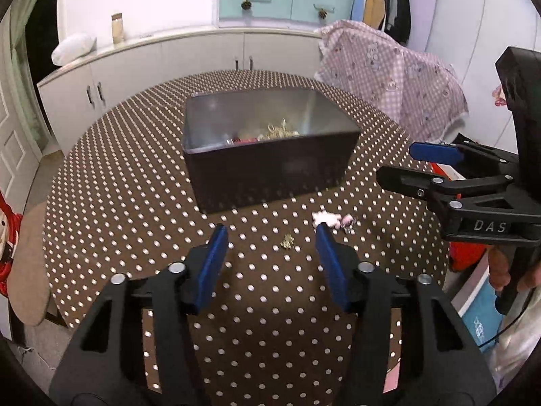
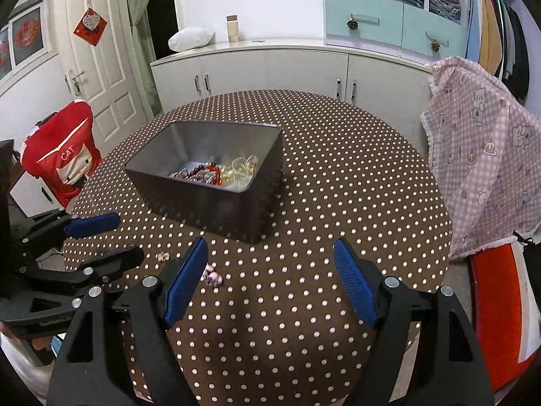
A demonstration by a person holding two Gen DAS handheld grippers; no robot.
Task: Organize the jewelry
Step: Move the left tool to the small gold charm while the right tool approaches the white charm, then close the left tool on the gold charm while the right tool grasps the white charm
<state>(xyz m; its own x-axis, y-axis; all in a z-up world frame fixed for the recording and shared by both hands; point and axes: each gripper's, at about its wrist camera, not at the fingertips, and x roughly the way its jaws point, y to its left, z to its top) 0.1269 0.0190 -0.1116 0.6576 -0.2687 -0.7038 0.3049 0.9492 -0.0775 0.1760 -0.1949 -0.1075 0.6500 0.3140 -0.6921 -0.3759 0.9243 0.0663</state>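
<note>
A dark open box stands on the round dotted table and holds several jewelry pieces. A small gold piece lies on the cloth between my left gripper's open fingers, just ahead of them. A pink piece lies beside it, near the left gripper's right fingertip and by the right gripper's left finger. My left gripper is open and empty. My right gripper is open and empty, over bare cloth in front of the box.
The table has a brown cloth with white dots. A chair with a pink checked cover stands at the right, a red-covered chair at the left. White cabinets line the far wall.
</note>
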